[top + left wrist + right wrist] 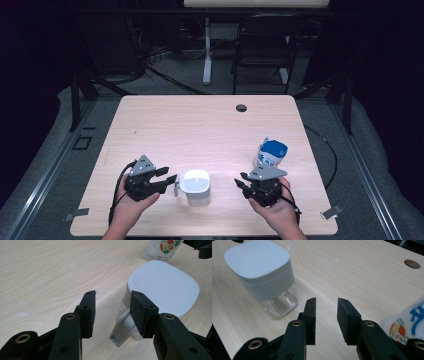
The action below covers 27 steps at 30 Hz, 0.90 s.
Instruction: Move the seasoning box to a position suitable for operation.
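Note:
A clear jar (194, 184) with a white lid (163, 287) and a grey handle (122, 331) stands near the table's front edge, between the two hands. My left gripper (170, 179) is just left of it, open. In the left gripper view (113, 307) the handle shows in the gap beyond the pads, which do not press on it. A blue and white pouch (270, 153) stands upright at the right. My right gripper (239, 184) sits in front of the pouch and points left toward the jar (262, 272), jaws (326, 312) open and empty, pouch (407, 322) beside them.
The light wooden table (200, 125) has a round cable hole (241, 107) near its far edge. A dark chair (262, 45) and a desk leg stand beyond the table. The pouch's printed foot (163, 248) shows behind the jar.

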Each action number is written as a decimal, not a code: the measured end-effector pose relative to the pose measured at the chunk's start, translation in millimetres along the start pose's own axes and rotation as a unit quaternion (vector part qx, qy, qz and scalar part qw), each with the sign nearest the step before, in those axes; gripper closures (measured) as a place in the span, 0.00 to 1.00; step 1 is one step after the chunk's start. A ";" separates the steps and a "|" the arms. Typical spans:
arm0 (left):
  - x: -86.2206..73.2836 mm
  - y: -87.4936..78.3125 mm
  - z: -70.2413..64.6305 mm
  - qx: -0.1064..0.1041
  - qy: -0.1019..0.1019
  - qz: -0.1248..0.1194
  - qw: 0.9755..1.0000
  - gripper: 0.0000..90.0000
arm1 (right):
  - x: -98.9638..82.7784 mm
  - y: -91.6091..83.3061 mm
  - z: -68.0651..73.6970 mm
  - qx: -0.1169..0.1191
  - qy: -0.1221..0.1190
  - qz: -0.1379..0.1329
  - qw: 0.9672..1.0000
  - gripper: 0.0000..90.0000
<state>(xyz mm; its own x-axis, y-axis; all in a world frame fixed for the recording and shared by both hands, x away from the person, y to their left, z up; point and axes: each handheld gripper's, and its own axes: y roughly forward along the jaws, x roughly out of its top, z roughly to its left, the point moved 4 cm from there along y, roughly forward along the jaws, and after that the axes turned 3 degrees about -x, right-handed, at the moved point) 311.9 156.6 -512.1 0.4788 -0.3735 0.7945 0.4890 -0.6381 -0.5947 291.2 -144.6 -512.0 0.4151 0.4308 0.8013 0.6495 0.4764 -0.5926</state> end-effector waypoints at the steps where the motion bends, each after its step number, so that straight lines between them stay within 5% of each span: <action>1: 2.1 0.5 -0.1 0.001 0.000 0.000 1.000 0.63 | 3.3 1.8 1.9 0.002 -0.003 -0.001 1.000 0.77; 9: 9.5 -0.3 5.8 -0.013 -0.018 -0.011 1.000 0.68 | 18.8 12.0 8.9 0.018 -0.012 -0.001 1.000 0.77; 18: 11.2 -4.7 4.4 -0.017 -0.006 -0.011 1.000 0.68 | 22.2 18.4 14.9 0.039 -0.006 -0.002 0.999 0.79; 27: 3.0 -5.8 -4.3 -0.010 0.009 -0.012 1.000 0.77 | 18.9 15.4 24.8 0.031 -0.011 -0.007 0.999 0.83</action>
<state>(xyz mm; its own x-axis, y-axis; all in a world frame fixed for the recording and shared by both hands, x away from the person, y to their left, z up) 307.4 156.3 -505.8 0.4541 -0.3692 0.8108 0.4851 -0.6609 -0.5726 293.3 -110.1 -508.0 0.3916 0.4411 0.8075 0.6139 0.5285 -0.5864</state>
